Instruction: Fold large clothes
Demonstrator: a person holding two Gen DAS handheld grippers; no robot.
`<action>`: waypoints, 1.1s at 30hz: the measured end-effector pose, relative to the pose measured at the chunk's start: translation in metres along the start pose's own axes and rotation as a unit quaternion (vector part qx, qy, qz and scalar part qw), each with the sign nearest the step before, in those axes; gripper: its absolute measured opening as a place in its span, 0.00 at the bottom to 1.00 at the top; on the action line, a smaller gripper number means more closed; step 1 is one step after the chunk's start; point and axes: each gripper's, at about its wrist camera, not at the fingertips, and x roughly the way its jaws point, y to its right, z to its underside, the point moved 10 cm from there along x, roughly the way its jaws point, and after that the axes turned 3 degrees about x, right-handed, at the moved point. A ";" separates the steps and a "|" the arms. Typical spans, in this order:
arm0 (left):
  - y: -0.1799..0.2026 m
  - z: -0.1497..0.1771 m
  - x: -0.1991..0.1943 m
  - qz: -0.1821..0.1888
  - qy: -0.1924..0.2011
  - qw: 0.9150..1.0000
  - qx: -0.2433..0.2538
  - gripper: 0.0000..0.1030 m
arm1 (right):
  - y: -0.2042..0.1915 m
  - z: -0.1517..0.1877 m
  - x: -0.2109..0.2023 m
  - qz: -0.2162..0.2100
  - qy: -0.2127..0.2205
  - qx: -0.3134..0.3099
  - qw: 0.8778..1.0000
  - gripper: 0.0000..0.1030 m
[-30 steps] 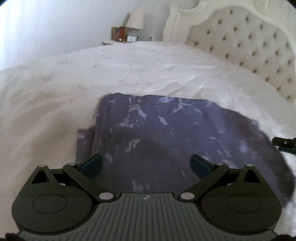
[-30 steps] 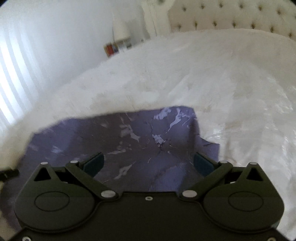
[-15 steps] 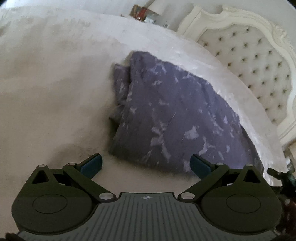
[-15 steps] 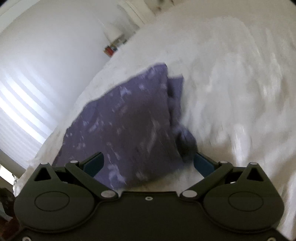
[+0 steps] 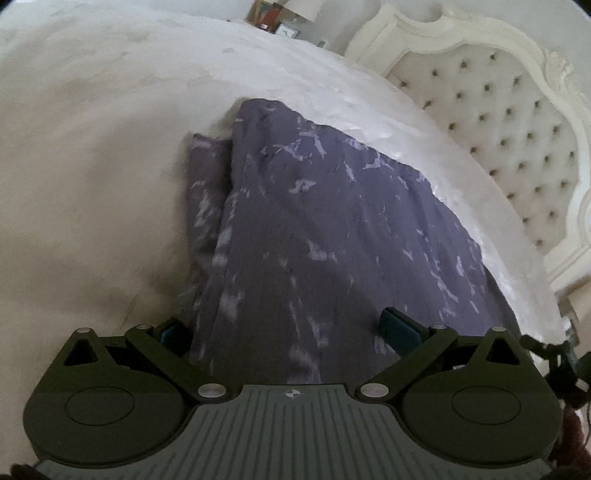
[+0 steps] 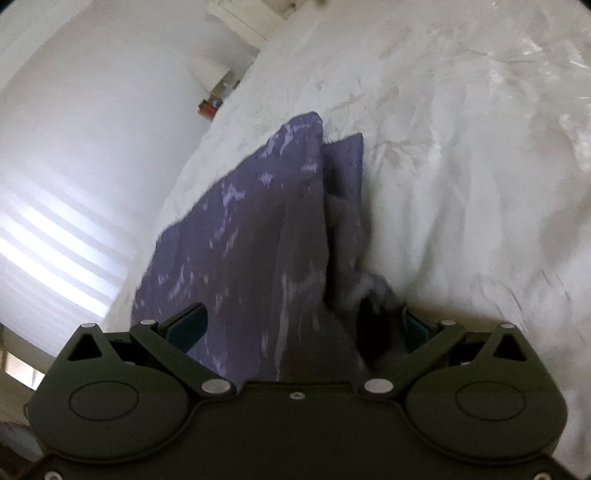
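Straddling the purple garment (image 5: 332,229) again, both spread tongs (image 5: 288,328) (image 6: 306,325) have moved closer.

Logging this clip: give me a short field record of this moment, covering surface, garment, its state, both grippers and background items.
surface: white bed cover
garment: purple patterned cloth, lying on the bed
garment state: partly folded, a lower layer sticking out along one side edge
left gripper: open, near edge of the cloth between its fingers, not pinched
right gripper: open, near edge of the cloth between its fingers, bunched fabric by one finger
background: tufted headboard, nightstand items, window blinds
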 end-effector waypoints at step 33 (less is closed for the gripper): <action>0.008 0.009 -0.030 0.073 -0.043 0.995 -0.052 0.27 | -0.034 0.003 -0.006 0.006 -0.075 -0.058 0.995 0.47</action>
